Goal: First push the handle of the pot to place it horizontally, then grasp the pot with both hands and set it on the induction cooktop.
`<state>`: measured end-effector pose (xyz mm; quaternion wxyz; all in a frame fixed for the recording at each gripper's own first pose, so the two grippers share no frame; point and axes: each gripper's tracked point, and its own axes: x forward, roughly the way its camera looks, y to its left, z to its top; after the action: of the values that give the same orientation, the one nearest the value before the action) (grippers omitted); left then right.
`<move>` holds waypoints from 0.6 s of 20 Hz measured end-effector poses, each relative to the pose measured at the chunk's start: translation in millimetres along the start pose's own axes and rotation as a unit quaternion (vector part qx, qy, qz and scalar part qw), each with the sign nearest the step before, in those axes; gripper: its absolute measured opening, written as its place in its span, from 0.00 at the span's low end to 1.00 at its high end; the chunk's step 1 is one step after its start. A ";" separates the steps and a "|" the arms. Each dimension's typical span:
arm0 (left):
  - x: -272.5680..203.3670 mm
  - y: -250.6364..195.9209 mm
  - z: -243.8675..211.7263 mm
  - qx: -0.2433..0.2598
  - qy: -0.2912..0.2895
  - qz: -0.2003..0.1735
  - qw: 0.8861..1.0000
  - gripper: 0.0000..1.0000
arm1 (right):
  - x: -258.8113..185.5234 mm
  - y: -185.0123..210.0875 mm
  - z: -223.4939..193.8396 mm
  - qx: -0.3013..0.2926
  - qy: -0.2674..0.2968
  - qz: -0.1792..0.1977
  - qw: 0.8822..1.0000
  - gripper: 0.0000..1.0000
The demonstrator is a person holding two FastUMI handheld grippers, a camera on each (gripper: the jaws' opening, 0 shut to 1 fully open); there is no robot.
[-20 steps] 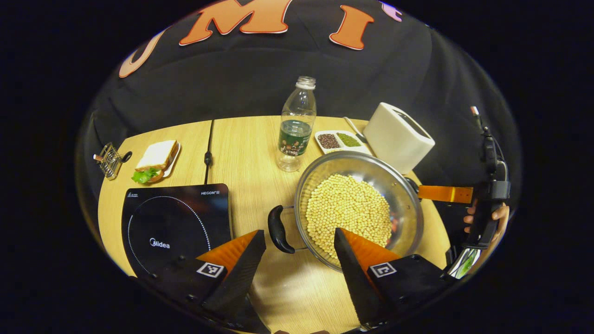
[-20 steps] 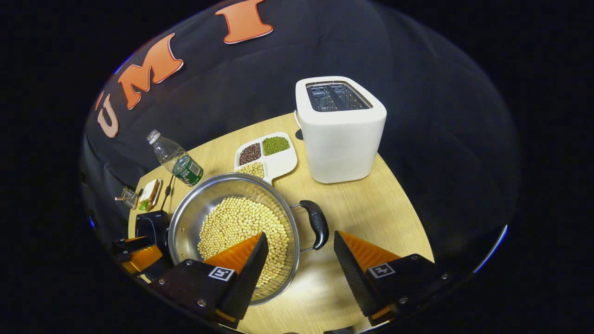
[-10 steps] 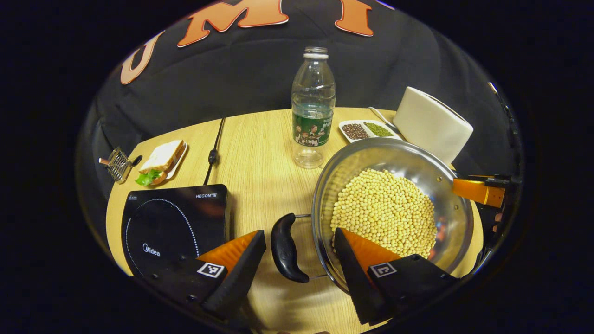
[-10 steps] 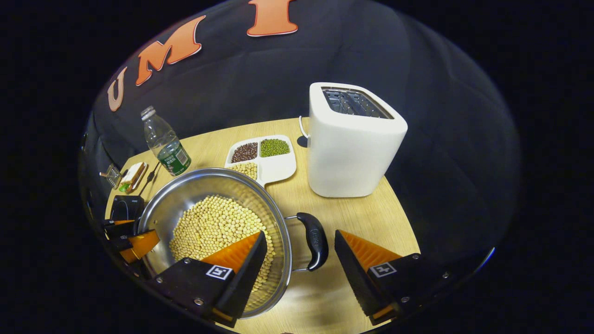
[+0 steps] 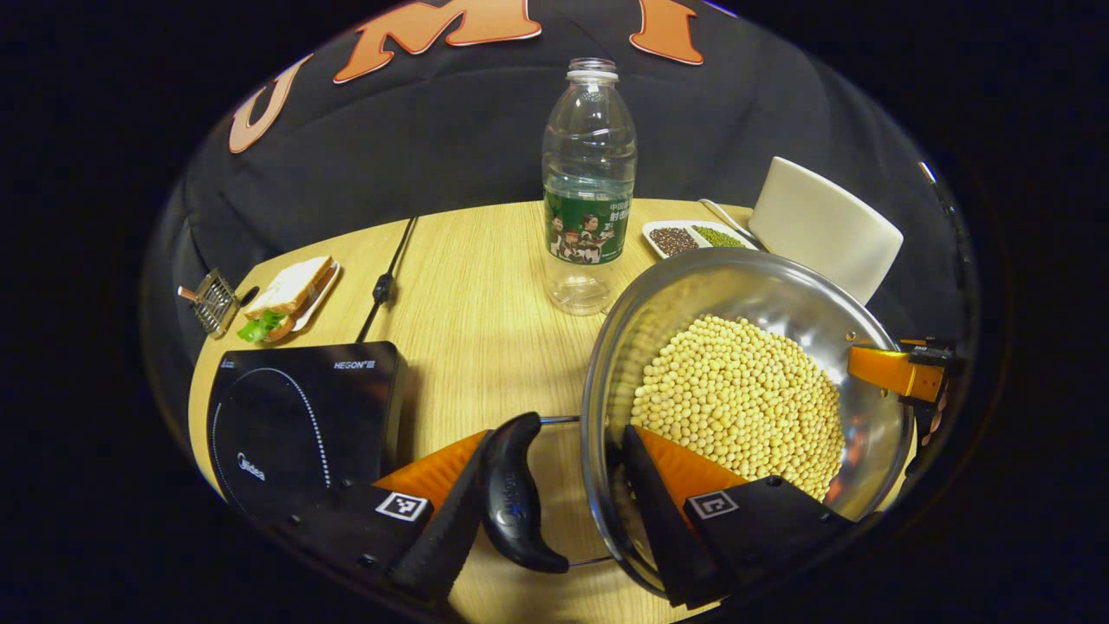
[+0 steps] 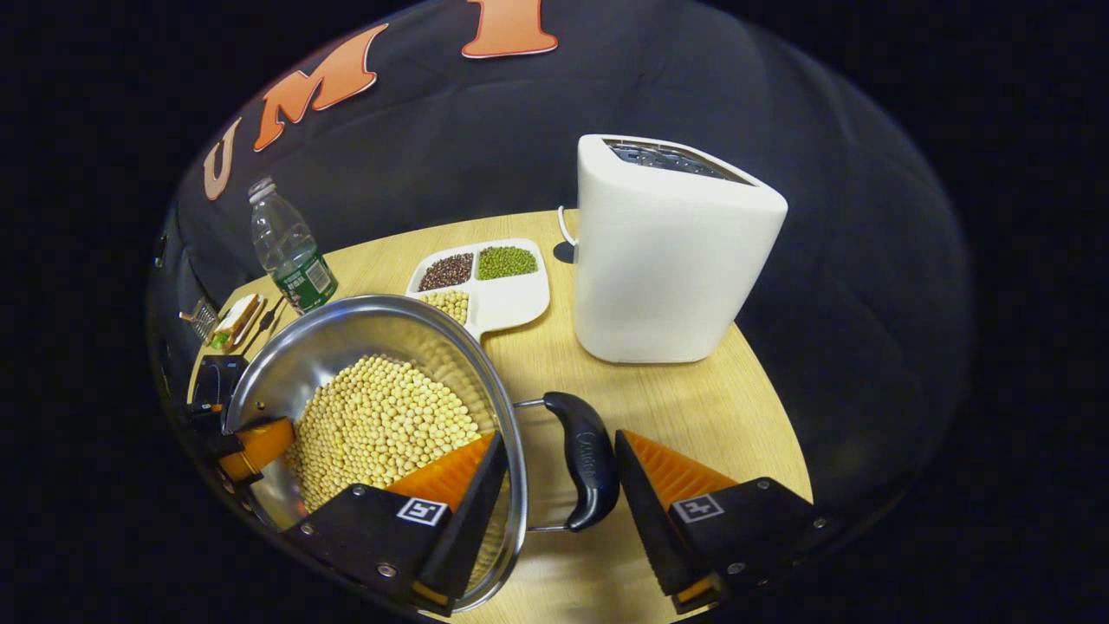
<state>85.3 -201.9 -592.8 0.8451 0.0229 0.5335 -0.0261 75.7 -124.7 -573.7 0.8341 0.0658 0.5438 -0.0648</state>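
A steel pot [image 5: 606, 364] full of soybeans sits on the wooden table, with a black loop handle on each side. In the left gripper view, one handle [image 5: 514, 496] lies between the fingers of my left gripper [image 5: 556, 438]. It rests against the left finger, while the right finger reaches over the rim into the pot. In the right gripper view, the other handle [image 6: 586, 458] sits inside my right gripper [image 6: 559, 438], close to the right finger; the left finger is inside the pot [image 6: 346, 334]. Both grippers are open. The black induction cooktop [image 5: 295, 416] lies left of the pot.
A plastic bottle [image 5: 587, 199] stands just behind the pot. A white toaster [image 6: 667, 251] and a divided bean tray [image 6: 481, 277] are at the back right. A sandwich plate [image 5: 290, 290], a small wire rack [image 5: 208, 299] and a black cable [image 5: 381, 286] lie behind the cooktop.
Both grippers have moved forward and lower, so each pot handle now lies between a pair of fingers. The right gripper's gap has narrowed a little. The pot has not shifted.
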 end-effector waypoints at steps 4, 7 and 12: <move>2.0 3.1 8.8 -0.016 -0.029 0.005 0.999 0.86 | -0.1 -0.5 -0.1 -0.014 -0.006 -0.004 1.000 0.71; 1.4 3.3 10.2 -0.020 -0.040 -0.002 0.999 0.77 | -2.1 0.8 -1.8 -0.006 -0.005 -0.002 1.000 0.66; -7.7 7.6 20.3 -0.004 -0.066 0.015 0.998 0.77 | -3.6 8.9 -16.8 0.000 0.002 0.003 1.000 0.61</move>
<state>100.8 -195.5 -577.1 0.8790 0.0252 0.4759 -0.0128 60.8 -112.7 -576.7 0.8335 0.0671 0.5449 -0.0624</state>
